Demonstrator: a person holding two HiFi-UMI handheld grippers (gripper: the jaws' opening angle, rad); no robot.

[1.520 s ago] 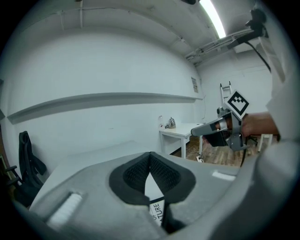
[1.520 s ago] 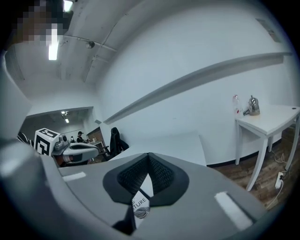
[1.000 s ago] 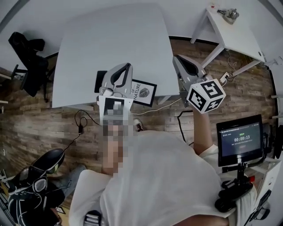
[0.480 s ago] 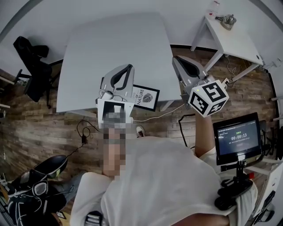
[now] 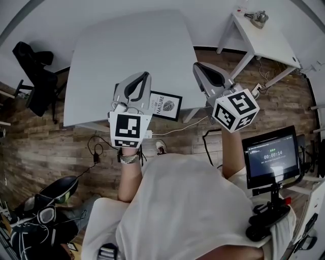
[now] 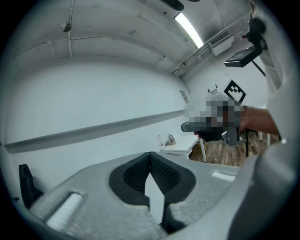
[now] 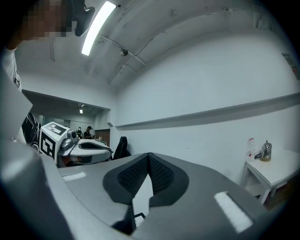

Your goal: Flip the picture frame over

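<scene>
Head view looks steeply down on a white table [image 5: 127, 45] that stands on a wood floor [image 5: 40, 147] against a white wall [image 5: 61, 10]. The frame [image 5: 166, 105] lies flat near the table's front edge, face up, with a black border round a pale print; its left part is hidden behind the left gripper [image 5: 146, 76]. That gripper is held level over the front edge, above the frame and apart from it. The left gripper view shows its jaws pressed tip to tip with nothing between them, facing the wall and a grey rail [image 6: 93, 129] that runs along it. The right gripper [image 5: 197, 66] is held off the table's right front corner, over the floor and well apart from the frame. The right gripper view shows its jaws clenched too, empty, with the left gripper beside it at the left. A black chair [image 5: 33, 66] stands left of the table. A white side table [image 5: 264, 43] stands at the right by the wall and bears a small metal pot [image 5: 258, 18]. Cables [image 5: 96, 147] trail over the floor under the table's front edge. A lit screen [image 5: 271, 157] on a stand sits at the person's right. A strip light [image 7: 97, 26] runs along the bare ceiling.
</scene>
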